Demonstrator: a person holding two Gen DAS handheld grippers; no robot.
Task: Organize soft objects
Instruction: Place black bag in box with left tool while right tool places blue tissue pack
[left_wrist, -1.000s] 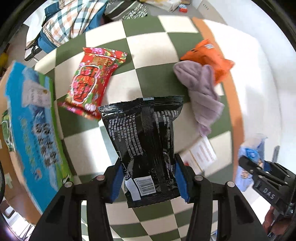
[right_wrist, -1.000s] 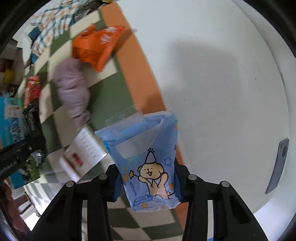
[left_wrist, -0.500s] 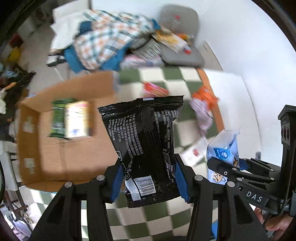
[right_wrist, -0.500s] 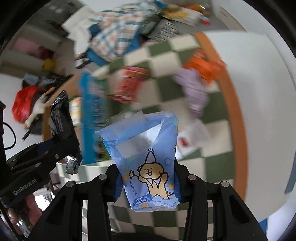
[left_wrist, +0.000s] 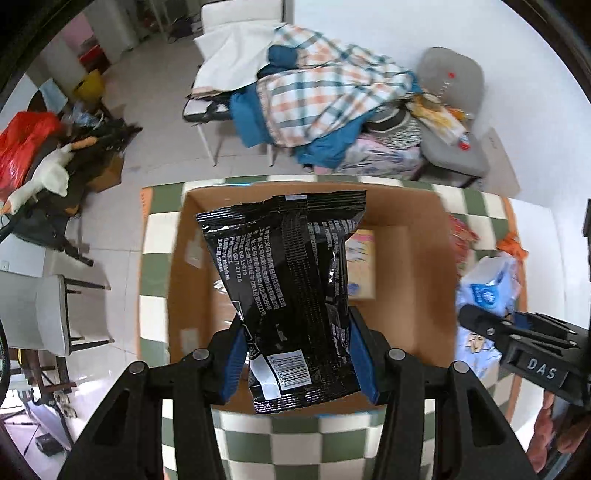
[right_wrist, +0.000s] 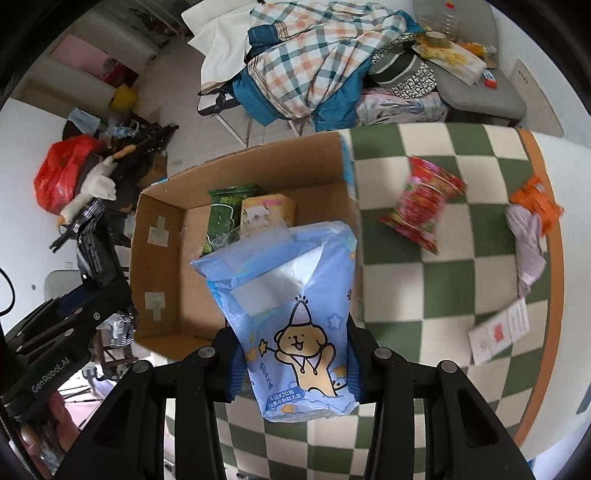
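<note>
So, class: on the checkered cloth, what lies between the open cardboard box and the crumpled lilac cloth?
In the right wrist view, a red snack packet lies between cardboard box and lilac cloth.

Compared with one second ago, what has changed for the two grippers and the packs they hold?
Both grippers have swung away from the checkered table toward the cardboard box. The left gripper now holds the black snack bag over the open box; the right gripper has brought the blue tissue pack near the box's edge. Nothing was released: both grips are unchanged. The red snack bag, orange pack and purple cloth stay on the table.
</note>
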